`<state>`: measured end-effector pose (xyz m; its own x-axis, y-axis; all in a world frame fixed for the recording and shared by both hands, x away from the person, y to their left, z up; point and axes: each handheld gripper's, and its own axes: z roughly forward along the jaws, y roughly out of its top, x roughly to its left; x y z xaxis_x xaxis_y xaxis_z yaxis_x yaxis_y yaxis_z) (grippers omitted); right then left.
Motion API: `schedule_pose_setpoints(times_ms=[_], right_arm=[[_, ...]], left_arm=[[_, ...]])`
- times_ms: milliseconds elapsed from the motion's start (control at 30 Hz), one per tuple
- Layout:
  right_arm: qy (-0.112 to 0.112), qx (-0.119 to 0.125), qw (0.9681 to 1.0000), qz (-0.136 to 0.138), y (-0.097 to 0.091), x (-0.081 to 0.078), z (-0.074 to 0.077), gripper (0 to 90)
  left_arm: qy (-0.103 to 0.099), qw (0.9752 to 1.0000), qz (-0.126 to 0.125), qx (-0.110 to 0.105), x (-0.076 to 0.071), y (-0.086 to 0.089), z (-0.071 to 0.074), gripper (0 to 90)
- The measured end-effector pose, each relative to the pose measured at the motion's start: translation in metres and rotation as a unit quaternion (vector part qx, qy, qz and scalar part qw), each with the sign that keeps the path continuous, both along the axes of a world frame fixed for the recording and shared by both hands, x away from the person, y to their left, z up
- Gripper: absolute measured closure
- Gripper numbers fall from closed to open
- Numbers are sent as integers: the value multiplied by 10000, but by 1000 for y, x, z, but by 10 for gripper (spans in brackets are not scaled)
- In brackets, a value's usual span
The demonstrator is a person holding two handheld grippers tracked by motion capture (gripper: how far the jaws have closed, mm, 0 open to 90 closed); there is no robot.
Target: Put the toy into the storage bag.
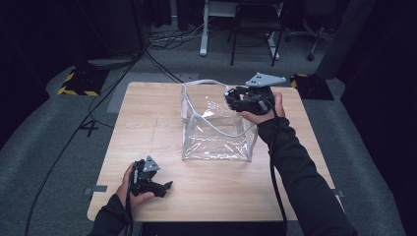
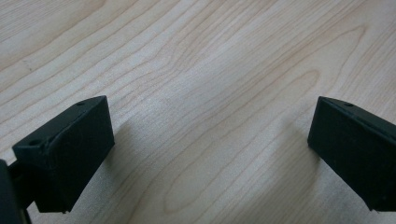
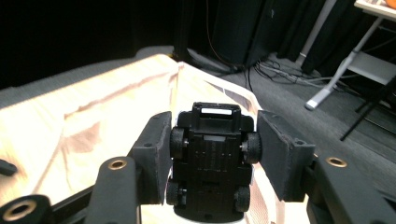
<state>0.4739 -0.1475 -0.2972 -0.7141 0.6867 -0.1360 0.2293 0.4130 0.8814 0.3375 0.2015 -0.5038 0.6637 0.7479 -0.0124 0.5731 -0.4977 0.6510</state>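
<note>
The left gripper [image 1: 156,186] rested low over the bare table [image 1: 147,128] near its front edge, jaws spread wide with nothing between them. Further right stood the clear plastic bag [image 1: 216,132], upright and open; it looked light, floppy and slick, best taken by its white-edged rim. Above its far right corner the right gripper [image 3: 212,154] had its jaws clenched on a small black toy car [image 3: 211,163], underside showing, pinched across its wheels; it seemed light, rigid and apt to roll
</note>
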Motion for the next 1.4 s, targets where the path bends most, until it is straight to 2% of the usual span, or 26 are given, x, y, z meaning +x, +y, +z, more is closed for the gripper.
schedule_pose_setpoints(times_ms=[167, 300, 467, 633, 900, 1400], right_arm=[[98, -197, 9997, 44, 6, 4, -5, 477], [86, -257, 9996, 10, 8, 4, -7, 477], [191, -344, 9992, 37, 7, 7, -12, 477], [172, -438, 9989, 78, 8, 5, -14, 476], [315, -615, 9975, 144, 6, 4, -18, 476], [449, -775, 9952, 402, -17, -3, -23, 476]], left_arm=[[-3, 10000, 11, 2, 0, 0, 0, 5], [-6, 10000, 5, 6, 0, 0, 0, 6], [3, 10000, 9, 2, 0, 0, 0, 6], [7, 10000, -10, 10, 0, 0, 0, 6], [6, 10000, 9, 8, 0, 0, 0, 6], [13, 10000, -1, -9, 0, 0, 0, 6]])
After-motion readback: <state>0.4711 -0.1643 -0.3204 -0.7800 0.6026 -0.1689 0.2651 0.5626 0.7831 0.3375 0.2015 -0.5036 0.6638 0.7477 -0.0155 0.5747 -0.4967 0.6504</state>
